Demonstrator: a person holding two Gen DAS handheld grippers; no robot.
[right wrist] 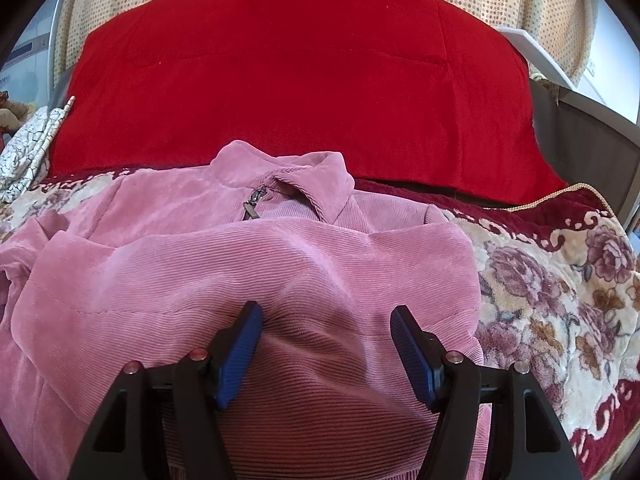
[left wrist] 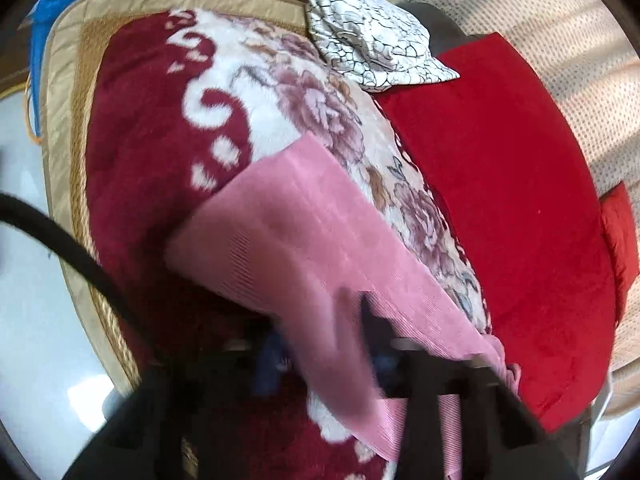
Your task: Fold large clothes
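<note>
At six o'clock in the left wrist view, the left gripper (left wrist: 320,344) is a dark, motion-blurred mass; its fingers cannot be told apart cleanly, but they stand nearly together with a fold of the pink corduroy jacket (left wrist: 304,236) running down between them, so the jaws appear closed on the cloth. Its lower body is cut off by the frame edge, and a black cable (left wrist: 68,240) arcs in from nine o'clock. From the gripper the jacket panel stretches up toward the centre, over the floral blanket (left wrist: 224,92). Toward three o'clock lies a red blanket (left wrist: 500,184), and near twelve o'clock a crumpled white cloth with a black crackle print (left wrist: 372,40); whatever sits above it is clipped and unclear.

At six o'clock in the right wrist view, the right gripper (right wrist: 326,324) stands wide open, its blue pads (right wrist: 240,352) sharp on either side of a raised hump of the jacket (right wrist: 240,264). Whether the pads touch the cloth cannot be told; they do not pinch it. Beyond, at the centre, the collar and zip pull (right wrist: 251,205) show, while the left sleeve bunches at nine o'clock, partly out of frame. Farther up the red blanket (right wrist: 296,76) fills the view to twelve o'clock, the floral blanket (right wrist: 552,292) spreading at four o'clock.
</note>
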